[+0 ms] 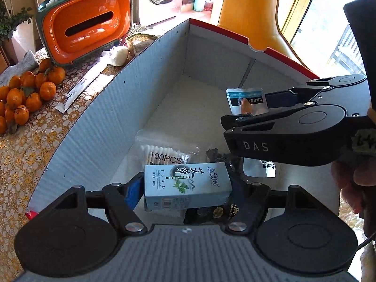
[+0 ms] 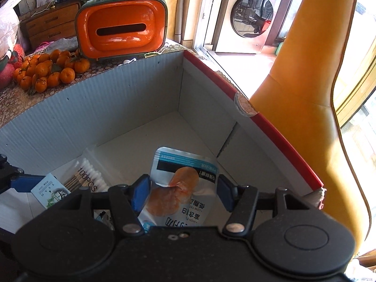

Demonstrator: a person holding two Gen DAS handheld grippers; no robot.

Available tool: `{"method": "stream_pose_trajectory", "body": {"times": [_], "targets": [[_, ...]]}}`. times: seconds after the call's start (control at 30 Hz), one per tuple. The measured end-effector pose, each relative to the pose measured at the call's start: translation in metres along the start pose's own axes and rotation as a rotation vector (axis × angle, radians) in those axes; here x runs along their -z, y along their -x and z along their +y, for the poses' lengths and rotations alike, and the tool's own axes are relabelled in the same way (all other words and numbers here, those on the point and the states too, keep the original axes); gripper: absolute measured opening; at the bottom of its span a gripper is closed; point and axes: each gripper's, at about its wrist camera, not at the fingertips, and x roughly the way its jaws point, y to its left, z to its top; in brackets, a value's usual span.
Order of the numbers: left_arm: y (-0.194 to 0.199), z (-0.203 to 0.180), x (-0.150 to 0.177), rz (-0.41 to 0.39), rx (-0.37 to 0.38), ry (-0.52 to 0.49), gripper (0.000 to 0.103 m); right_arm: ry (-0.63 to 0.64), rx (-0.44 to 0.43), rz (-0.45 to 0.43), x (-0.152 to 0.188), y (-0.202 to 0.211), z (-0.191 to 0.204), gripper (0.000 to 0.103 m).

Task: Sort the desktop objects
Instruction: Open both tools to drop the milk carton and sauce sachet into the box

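An open cardboard box (image 1: 98, 117), white inside with a red rim, fills both views. My left gripper (image 1: 186, 184) is over its near corner, shut on a small pale-blue essential-oil carton (image 1: 188, 183) held crosswise. Below it on the floor of the cardboard box lie a bag of cotton swabs (image 1: 164, 152) marked 100PCS and a dark packet (image 1: 216, 155). My right gripper (image 2: 183, 185) hangs over the cardboard box (image 2: 70, 112), shut on a blue-and-white snack pouch (image 2: 183, 178). From the left wrist, that right gripper (image 1: 246, 110) comes in from the right with the pouch (image 1: 244, 98).
An orange tissue holder (image 1: 87, 21) stands behind the box. A pile of tangerines (image 1: 25, 94) and a long wrapped stick (image 1: 80, 87) lie on the patterned tablecloth at left. A yellow chair back (image 2: 300, 98) rises past the box's right wall. A hand (image 1: 352, 181) holds the right gripper.
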Motion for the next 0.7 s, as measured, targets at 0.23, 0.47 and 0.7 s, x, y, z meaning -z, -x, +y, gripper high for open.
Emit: {"method": "stream_pose_trajectory", "body": {"times": [0.23,0.47,0.7], "targets": [[0.001,0.004,0.004,-0.008,0.002,0.029,0.074,-0.021,-0.003,-0.015,0.000,0.004,-0.003,0.070],[0.023,0.001,0.004,-0.071,0.006,0.035,0.074,-0.014,0.005,-0.026,0.002,0.017,0.001,0.071],[0.049,-0.001,0.013,-0.101,0.013,0.027,0.074,-0.018,0.009,-0.051,0.002,0.042,0.002,0.071]]}}
